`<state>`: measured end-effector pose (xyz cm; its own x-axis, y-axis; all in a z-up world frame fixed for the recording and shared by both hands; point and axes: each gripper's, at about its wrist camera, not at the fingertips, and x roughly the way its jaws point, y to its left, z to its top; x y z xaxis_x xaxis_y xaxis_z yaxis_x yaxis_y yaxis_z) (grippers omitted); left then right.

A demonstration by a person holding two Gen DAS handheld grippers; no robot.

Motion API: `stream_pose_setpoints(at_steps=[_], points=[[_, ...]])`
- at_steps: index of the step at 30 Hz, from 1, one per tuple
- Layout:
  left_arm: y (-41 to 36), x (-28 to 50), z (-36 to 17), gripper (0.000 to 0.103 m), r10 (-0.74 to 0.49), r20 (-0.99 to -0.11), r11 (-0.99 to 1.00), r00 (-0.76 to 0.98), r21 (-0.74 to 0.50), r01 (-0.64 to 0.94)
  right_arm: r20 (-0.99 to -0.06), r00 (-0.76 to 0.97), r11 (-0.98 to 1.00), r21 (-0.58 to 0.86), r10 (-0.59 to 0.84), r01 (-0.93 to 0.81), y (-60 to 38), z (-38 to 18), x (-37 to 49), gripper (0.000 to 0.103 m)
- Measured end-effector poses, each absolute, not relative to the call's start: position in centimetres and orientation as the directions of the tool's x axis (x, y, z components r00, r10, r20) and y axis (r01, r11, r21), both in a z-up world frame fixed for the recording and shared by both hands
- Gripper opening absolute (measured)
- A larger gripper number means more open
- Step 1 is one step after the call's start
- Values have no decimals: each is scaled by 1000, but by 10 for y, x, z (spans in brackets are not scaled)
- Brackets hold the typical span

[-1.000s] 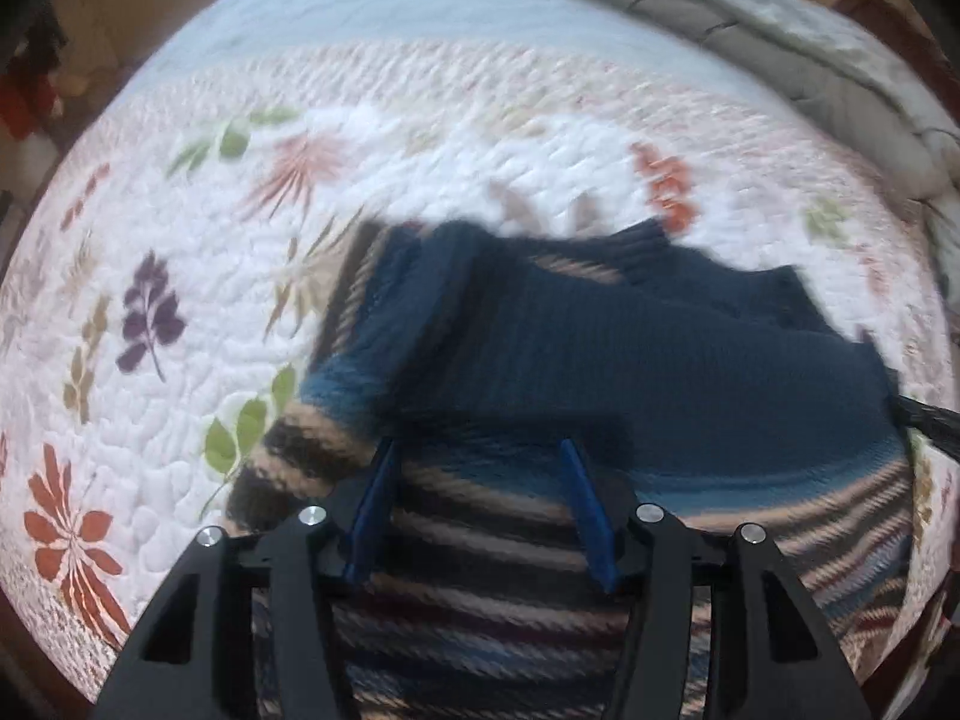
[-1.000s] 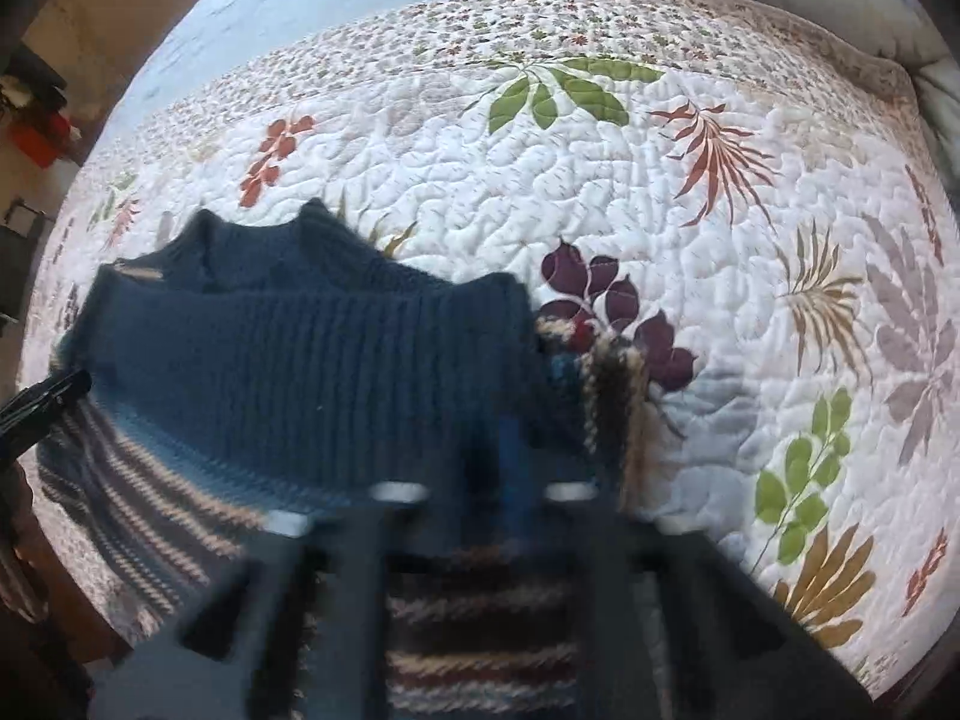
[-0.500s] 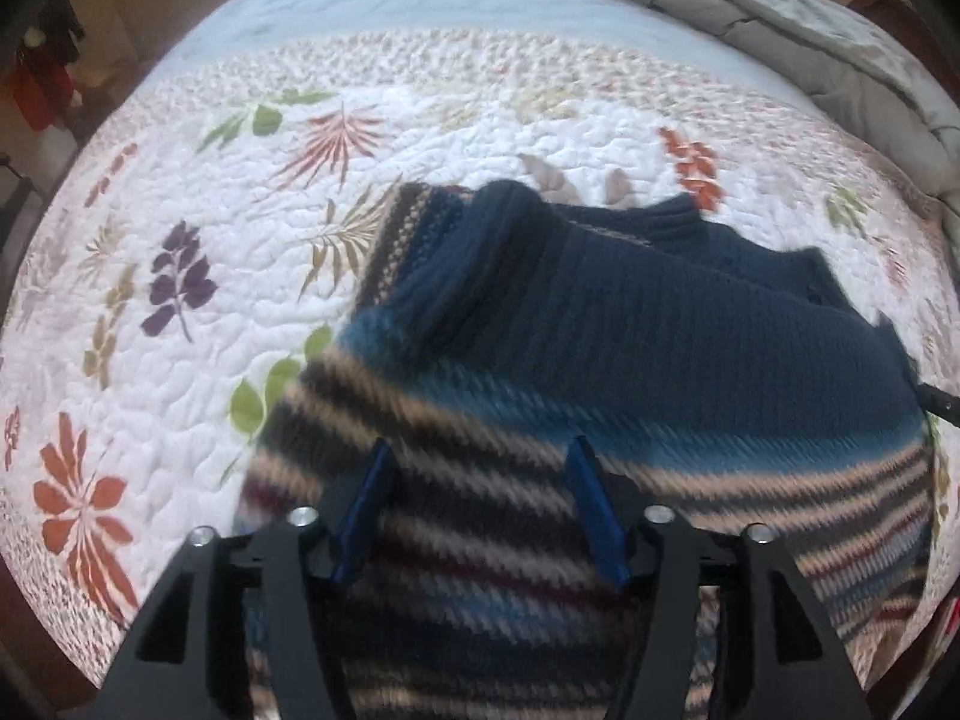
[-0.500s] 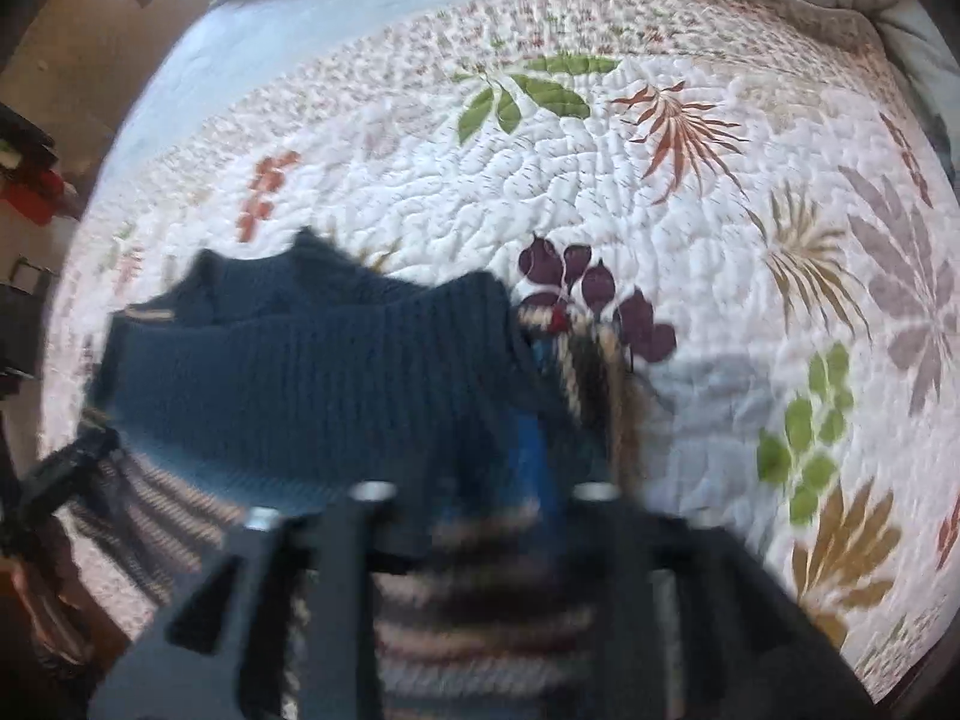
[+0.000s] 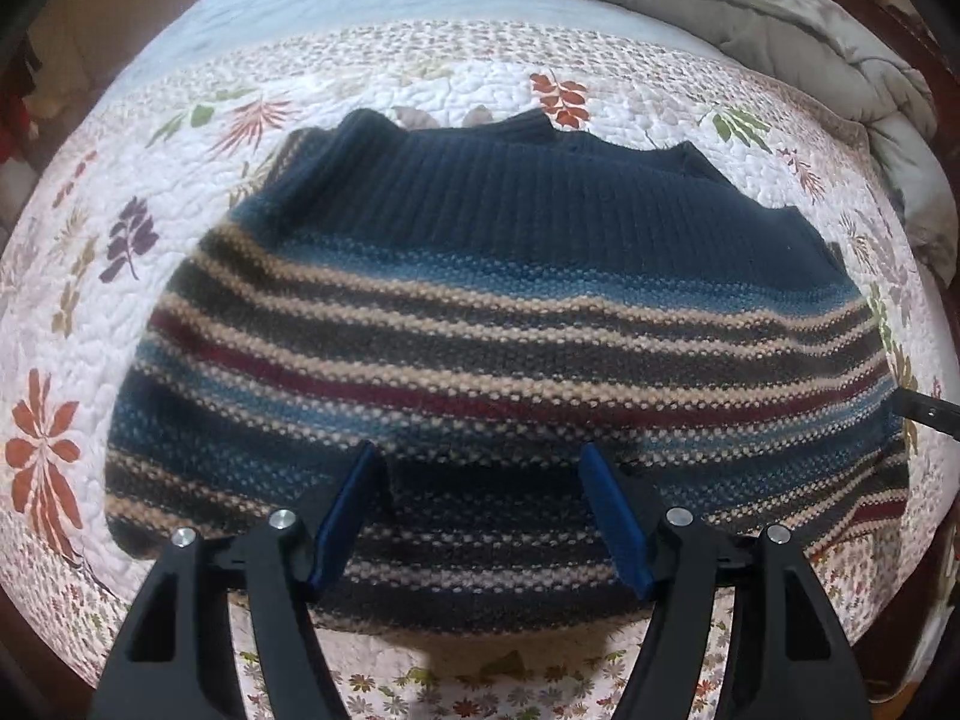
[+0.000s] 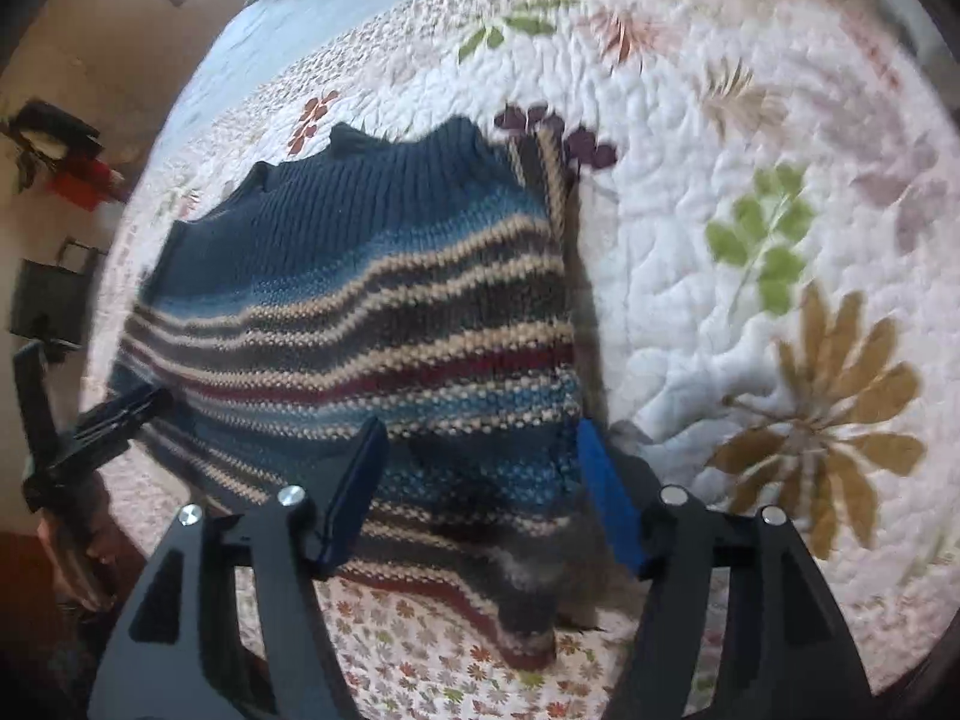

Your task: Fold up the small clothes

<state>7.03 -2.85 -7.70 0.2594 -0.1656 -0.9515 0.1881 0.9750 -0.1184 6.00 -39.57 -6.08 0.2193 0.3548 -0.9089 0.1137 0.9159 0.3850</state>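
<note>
Striped knit sweater (image 5: pixel 510 360) lies folded on the bed's floral quilt (image 5: pixel 90 312), close to its near edge, navy ribbed band on the far side. Left gripper (image 5: pixel 480 510) above the sweater's near hem, jaws opening, pads off the knit. Right gripper (image 6: pixel 474 480) over the sweater's right edge, jaws opening, clamping nothing.

Floral quilted bed (image 5: pixel 420 84), striped sweater (image 5: pixel 510 348) flat
</note>
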Motion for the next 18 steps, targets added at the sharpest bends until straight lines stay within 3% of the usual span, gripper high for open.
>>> stream_pose_setpoints(at_steps=[10, 18], points=[[-34, 72, -87, 81, -122, -952, 977, 282, -64, 205, -891, 213, 900, 427, 402, 87, -391, -99, 68, 75], [-40, 63, -90, 87, -97, -942, 973, 320, -21, 231, -874, 197, 889, 457, 444, 24, -377, -100, 71, 67]])
